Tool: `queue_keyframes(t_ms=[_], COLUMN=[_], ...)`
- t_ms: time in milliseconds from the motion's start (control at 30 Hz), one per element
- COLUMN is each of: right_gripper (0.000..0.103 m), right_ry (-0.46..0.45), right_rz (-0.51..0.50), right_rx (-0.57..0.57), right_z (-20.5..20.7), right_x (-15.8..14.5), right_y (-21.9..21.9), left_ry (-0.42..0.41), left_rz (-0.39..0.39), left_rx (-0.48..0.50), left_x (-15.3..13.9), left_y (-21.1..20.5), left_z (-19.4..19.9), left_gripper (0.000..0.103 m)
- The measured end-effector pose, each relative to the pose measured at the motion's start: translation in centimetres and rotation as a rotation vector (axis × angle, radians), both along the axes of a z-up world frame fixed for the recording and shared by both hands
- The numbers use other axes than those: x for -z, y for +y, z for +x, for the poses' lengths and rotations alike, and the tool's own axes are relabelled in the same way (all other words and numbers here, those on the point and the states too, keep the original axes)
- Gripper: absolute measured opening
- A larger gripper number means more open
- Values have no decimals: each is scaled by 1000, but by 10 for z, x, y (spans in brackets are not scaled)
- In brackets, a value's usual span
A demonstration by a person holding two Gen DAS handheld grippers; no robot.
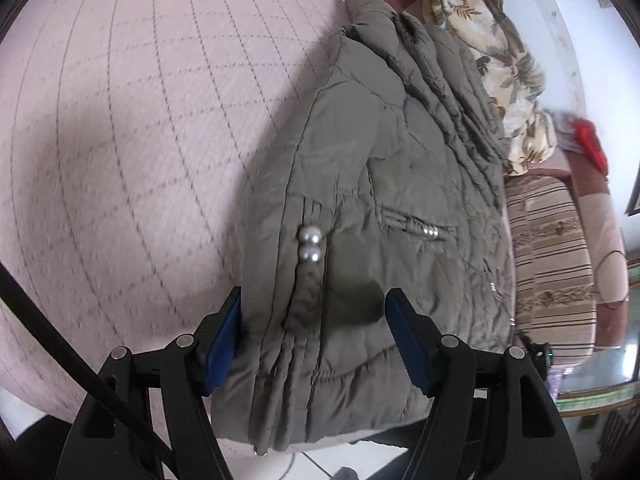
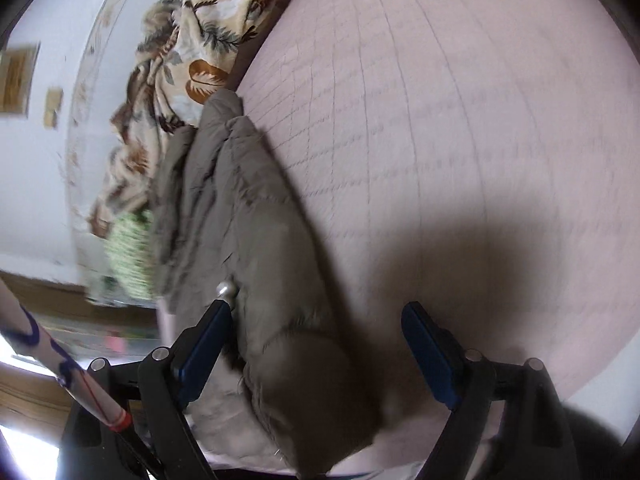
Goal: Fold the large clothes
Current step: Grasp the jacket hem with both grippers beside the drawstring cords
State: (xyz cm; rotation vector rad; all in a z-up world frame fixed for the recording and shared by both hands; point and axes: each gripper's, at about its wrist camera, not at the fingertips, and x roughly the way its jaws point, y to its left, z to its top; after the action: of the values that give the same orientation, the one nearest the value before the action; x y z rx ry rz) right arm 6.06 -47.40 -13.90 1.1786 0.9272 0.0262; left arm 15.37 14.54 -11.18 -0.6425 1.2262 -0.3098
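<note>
Olive padded jacket (image 1: pixel 384 208) lies on the pink quilted bed (image 1: pixel 132 128) at its near edge: puffy, soft, light, likely slippery, best pinched at hem or seams. Left gripper (image 1: pixel 314 312) and right gripper (image 2: pixel 316 328) both gape wide, holding nothing. Only the left view shows its pearl buttons (image 1: pixel 309 245) and pocket clearly; the right view is blurred

Black left gripper (image 1: pixel 314 312), blue pads, silver screws; right gripper (image 2: pixel 316 326) alike
</note>
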Motion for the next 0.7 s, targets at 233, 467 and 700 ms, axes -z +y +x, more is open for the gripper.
queue_keyframes(t_ms=[233, 467, 700], right_gripper=[93, 83, 83], right_ry=[-22, 1, -36], right_rz=[-46, -308, -340], right_rx=[-143, -218, -234], right_z=[2, 15, 26], right_x=[-4, -23, -34], right_y=[39, 88, 99], left_ry=[-63, -43, -16], left_rz=[-48, -166, -155], left_rx=[-7, 119, 57], left_x=[3, 7, 10], left_y=[-7, -33, -42], left_z=[-7, -17, -15], left_gripper=[75, 75, 76])
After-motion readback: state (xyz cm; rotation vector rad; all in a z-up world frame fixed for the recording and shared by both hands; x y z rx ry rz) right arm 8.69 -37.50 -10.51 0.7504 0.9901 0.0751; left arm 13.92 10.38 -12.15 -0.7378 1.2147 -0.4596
